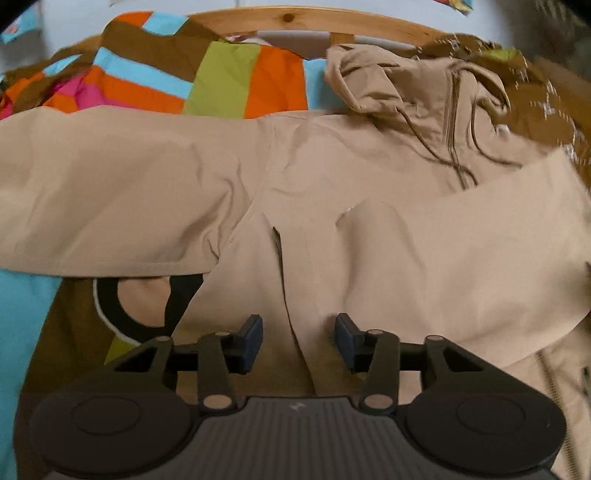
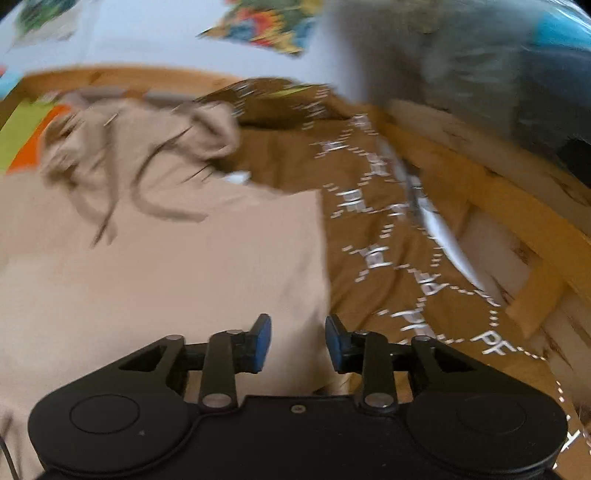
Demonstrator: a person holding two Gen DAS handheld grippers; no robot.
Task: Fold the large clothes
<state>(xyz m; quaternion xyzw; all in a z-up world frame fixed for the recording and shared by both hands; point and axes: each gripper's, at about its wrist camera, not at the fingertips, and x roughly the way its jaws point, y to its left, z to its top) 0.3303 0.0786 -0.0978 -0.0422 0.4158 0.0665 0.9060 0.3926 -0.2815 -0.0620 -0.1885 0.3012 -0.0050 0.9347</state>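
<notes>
Lay spread across the bed [image 1: 33, 325], hood toward the wooden headboard [image 1: 295, 20], the beige jacket [image 1: 332, 192]; filled most of the mattress; one sleeve [image 1: 110, 206] stretched toward the bed's left edge, the other sleeve [image 1: 480, 236] already crossed over the chest. Judged as the sleeve-folding step, partly done; best handled by pinching the outstretched sleeve near its cuff, carrying it flat across the body, smoothing the ridge by the front slit before any lengthwise fold; worth keeping the drawstrings [image 1: 458, 162] tucked inside so as not to snag.

Hovered above the jacket's lower front, the left claw [image 1: 299, 341]; released, pads apart, no cloth pinched between them. Hung over the jacket's right border, the right claw [image 2: 298, 345]; likewise released, cloth beneath but not gripped; view heavily blurred.

Beneath the jacket, a brown cover [image 2: 388, 229] printed with white letters on the right side of the bed; a striped quilt [image 1: 166, 81] in orange, green, blue and brown toward the far left corner; pale wooden bed frame [image 2: 517, 206] along the right edge; a light wall [image 2: 147, 33] with bright pictures behind.
</notes>
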